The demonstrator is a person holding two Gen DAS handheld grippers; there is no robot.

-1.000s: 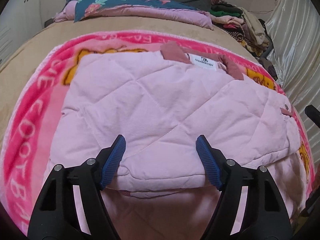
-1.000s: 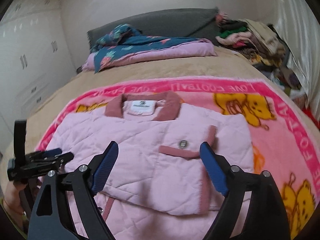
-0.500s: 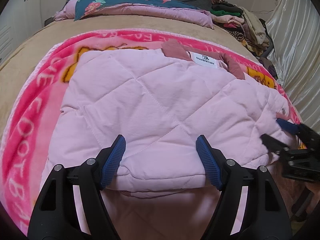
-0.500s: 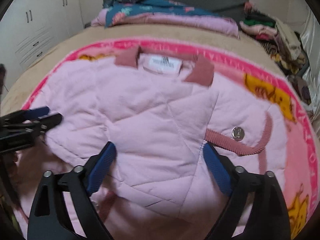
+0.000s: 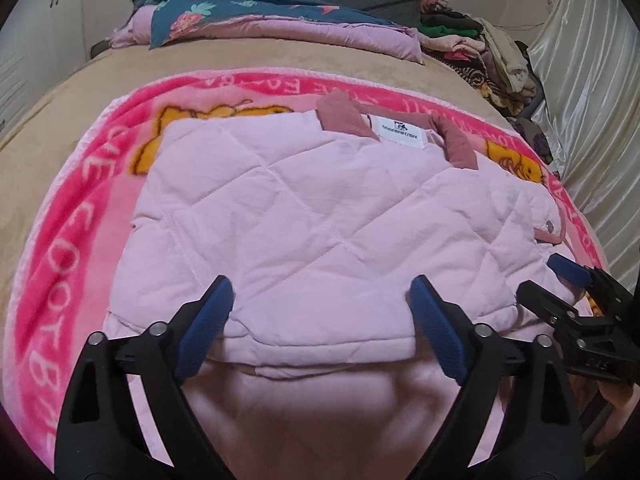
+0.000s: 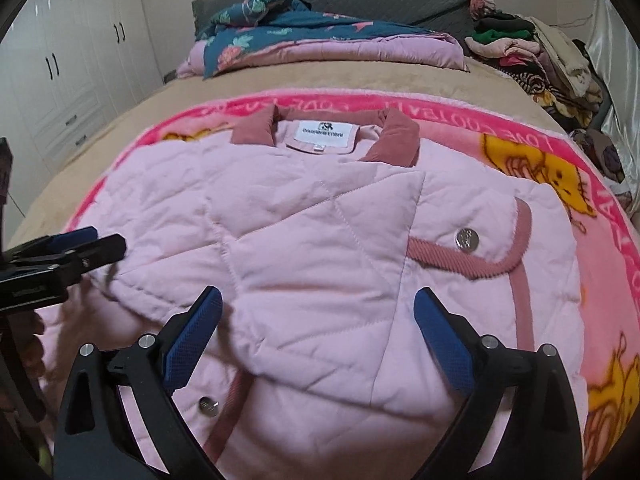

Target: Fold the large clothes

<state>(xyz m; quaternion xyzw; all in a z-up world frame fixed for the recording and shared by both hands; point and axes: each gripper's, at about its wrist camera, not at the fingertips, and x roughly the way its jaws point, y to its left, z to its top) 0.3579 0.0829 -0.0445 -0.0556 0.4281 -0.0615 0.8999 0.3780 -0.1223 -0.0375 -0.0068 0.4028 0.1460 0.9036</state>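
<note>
As laid out for folding: quilted pink jacket (image 5: 320, 216), spread flat on pink cartoon blanket (image 5: 80, 208) over tan bedspread (image 5: 60, 92), collar (image 6: 256, 128) and white neck label (image 6: 322, 135) turned to the far side, toward the headboard. Lower portion already doubled over the body, forming a thick near edge directly ahead of both tools; folded so to shorten the garment, by appearance. Flap with darker corded trim (image 6: 440, 258) and one metal snap (image 6: 467, 238) lying on top at right; a second snap (image 6: 208, 406) near the lower placket. Left gripper (image 5: 320, 320): jaws spread wide, holding nothing, poised just above the doubled edge, blue pads (image 5: 204, 328) straddling it, probably ready to take it for the next fold. Right gripper (image 6: 318, 336): jaws likewise wide apart, empty, hovering over the jacket's middle; seen from the left wrist view at the garment's right edge (image 5: 560, 284), tips just beside the cloth, contact not discernible. Remaining work, as judged: at least one further fold to a compact bundle; bulk of the quilting likely to spring back if released early. Also present, far side: folded floral quilt (image 6: 320, 36), heap of assorted clothes (image 6: 532, 52), white wardrobe (image 6: 72, 60), pale curtain (image 5: 580, 92).
</note>
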